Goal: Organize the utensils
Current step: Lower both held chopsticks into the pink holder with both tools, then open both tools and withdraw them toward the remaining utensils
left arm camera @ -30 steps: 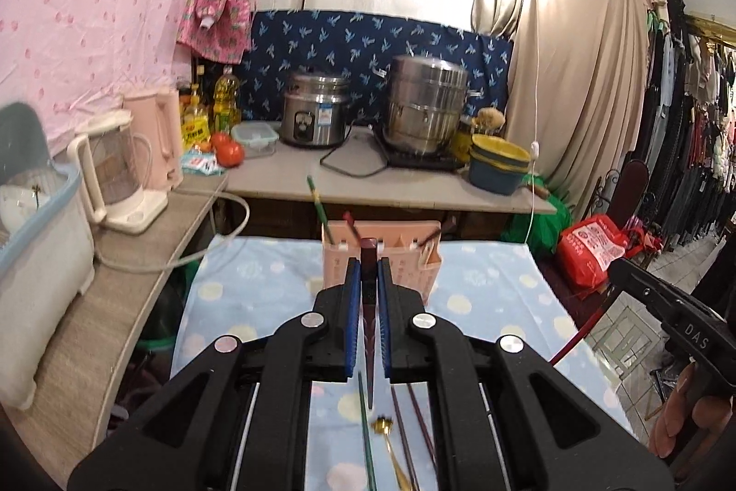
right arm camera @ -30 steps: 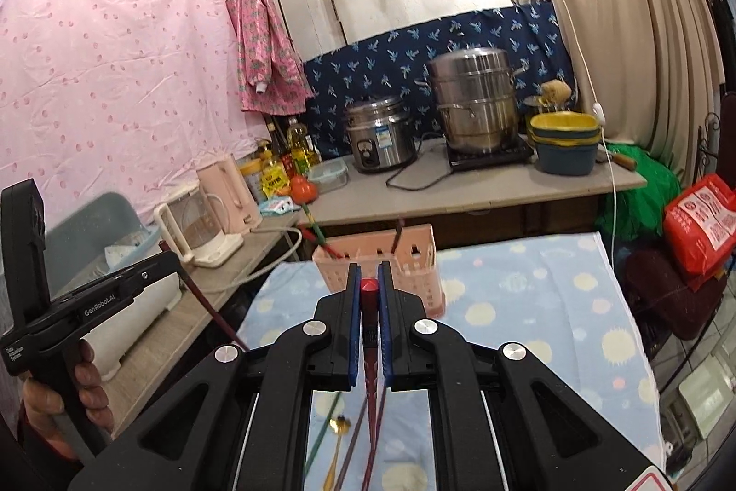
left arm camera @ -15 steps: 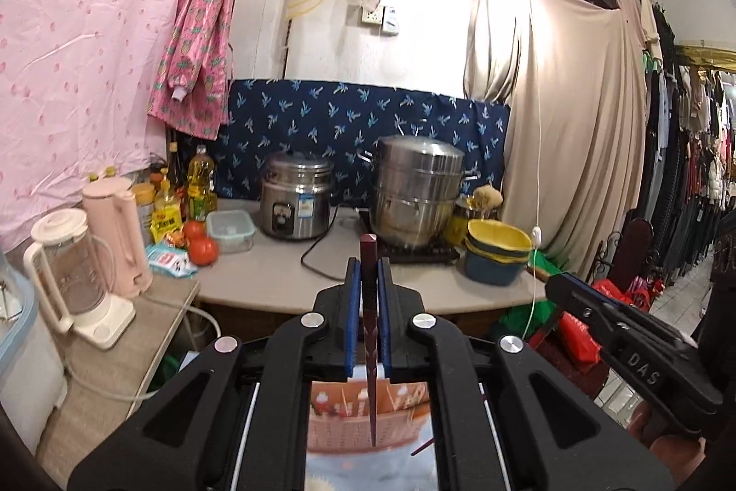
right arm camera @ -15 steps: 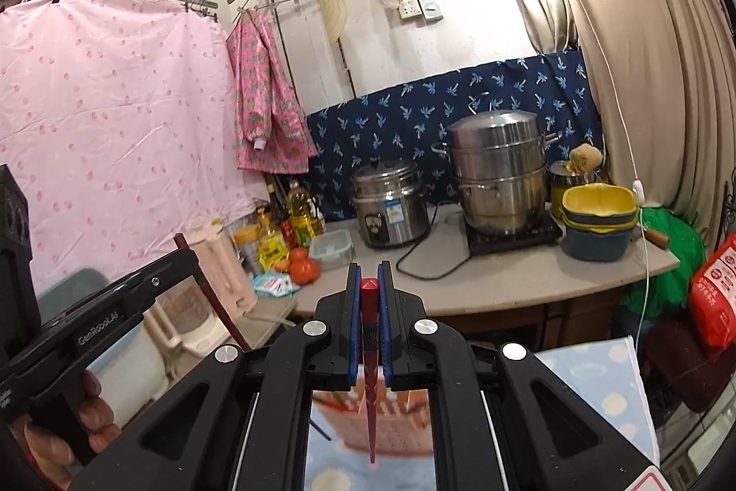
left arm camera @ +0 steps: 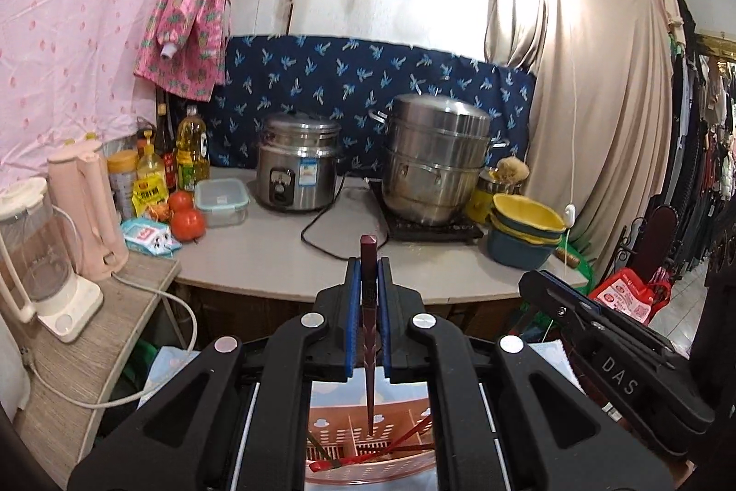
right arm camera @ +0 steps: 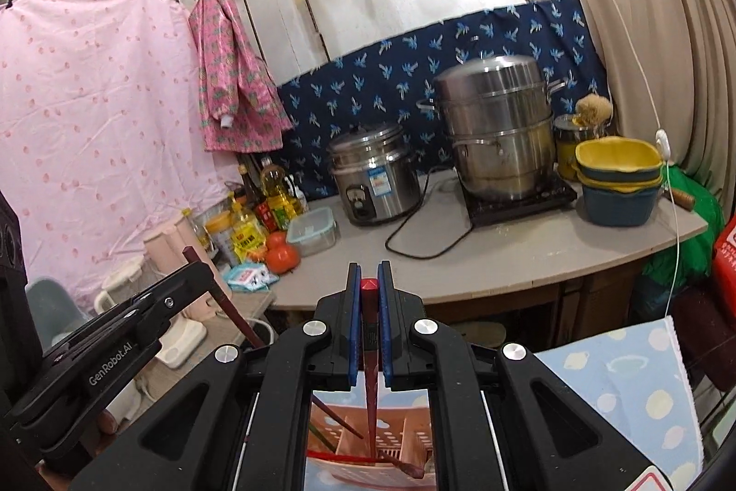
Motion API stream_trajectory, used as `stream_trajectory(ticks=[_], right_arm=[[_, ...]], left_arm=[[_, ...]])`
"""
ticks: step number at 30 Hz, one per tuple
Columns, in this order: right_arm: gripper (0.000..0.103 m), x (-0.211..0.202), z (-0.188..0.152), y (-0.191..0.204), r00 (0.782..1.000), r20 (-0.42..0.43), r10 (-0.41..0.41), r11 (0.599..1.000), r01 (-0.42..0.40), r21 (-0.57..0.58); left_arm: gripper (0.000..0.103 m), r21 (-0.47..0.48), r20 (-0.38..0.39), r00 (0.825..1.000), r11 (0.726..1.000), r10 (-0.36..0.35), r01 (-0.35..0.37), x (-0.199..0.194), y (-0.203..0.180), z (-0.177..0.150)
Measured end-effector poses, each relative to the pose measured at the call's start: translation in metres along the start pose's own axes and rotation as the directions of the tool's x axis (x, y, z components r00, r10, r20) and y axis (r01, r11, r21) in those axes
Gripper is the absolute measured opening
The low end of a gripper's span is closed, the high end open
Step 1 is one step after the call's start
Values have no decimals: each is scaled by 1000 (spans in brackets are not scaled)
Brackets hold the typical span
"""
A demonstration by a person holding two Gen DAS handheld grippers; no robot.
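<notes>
In the left wrist view my left gripper [left arm camera: 368,265] is shut on a dark maroon chopstick [left arm camera: 369,357]. It hangs tip-down over the pink slotted utensil holder [left arm camera: 395,413], which shows between the gripper arms. My right gripper [right arm camera: 369,274] is shut on a red chopstick [right arm camera: 370,389], its tip also hanging above the holder [right arm camera: 400,426]. Several red chopsticks and a green one lie slanted in the holder's compartments. Each gripper shows in the other's view: the right gripper [left arm camera: 529,286] at the right, the left gripper [right arm camera: 202,265] at the left with its maroon chopstick [right arm camera: 225,302].
Behind the holder runs a grey counter [left arm camera: 276,256] with a rice cooker [left arm camera: 296,169], a steel steamer pot [left arm camera: 434,159], stacked bowls [left arm camera: 524,228], tomatoes [left arm camera: 186,217] and oil bottles. A pink kettle [left arm camera: 85,210] and a blender [left arm camera: 37,256] stand at left. The blue dotted tablecloth [right arm camera: 635,389] lies below.
Both grippers have carried their chopsticks forward over the table. The pink holder, earlier ahead of the fingertips, now sits under them; the utensils lying on the cloth have dropped out of view.
</notes>
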State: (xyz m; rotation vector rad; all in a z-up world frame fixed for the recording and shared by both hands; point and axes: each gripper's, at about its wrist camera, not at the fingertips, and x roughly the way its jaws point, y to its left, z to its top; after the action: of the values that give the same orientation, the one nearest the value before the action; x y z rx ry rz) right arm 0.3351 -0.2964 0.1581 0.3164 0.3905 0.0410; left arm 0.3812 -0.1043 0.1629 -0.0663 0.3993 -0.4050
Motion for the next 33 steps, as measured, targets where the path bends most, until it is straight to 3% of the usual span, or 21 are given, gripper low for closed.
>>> stream_trajectory(ticks=[5, 6, 8, 10, 22, 33], right_arm=[[8, 21, -20, -9, 999, -52, -5, 1000, 5, 9], [14, 21, -24, -12, 999, -48, -12, 1000, 13, 15], [30, 20, -27, -14, 999, -41, -27, 999, 28, 20], [32, 15, -30, -17, 999, -35, -31, 999, 32, 26], [32, -42, -62, -15, 997, -59, -51, 998, 49, -26], [32, -122, -143, -10, 982, -173, -76, 996, 66, -58]], left_arm=[[8, -9, -36, 999, 1000, 5, -5, 18, 7, -16], [8, -12, -39, 999, 1000, 15, -16, 20, 8, -18], [22, -23, -42, 999, 999, 26, -27, 22, 12, -21], [34, -41, -41, 998, 998, 39, -41, 21, 17, -23], [34, -34, -62, 997, 998, 50, -52, -28, 22, -49], [34, -19, -195, 979, 998, 54, -59, -97, 23, -136]])
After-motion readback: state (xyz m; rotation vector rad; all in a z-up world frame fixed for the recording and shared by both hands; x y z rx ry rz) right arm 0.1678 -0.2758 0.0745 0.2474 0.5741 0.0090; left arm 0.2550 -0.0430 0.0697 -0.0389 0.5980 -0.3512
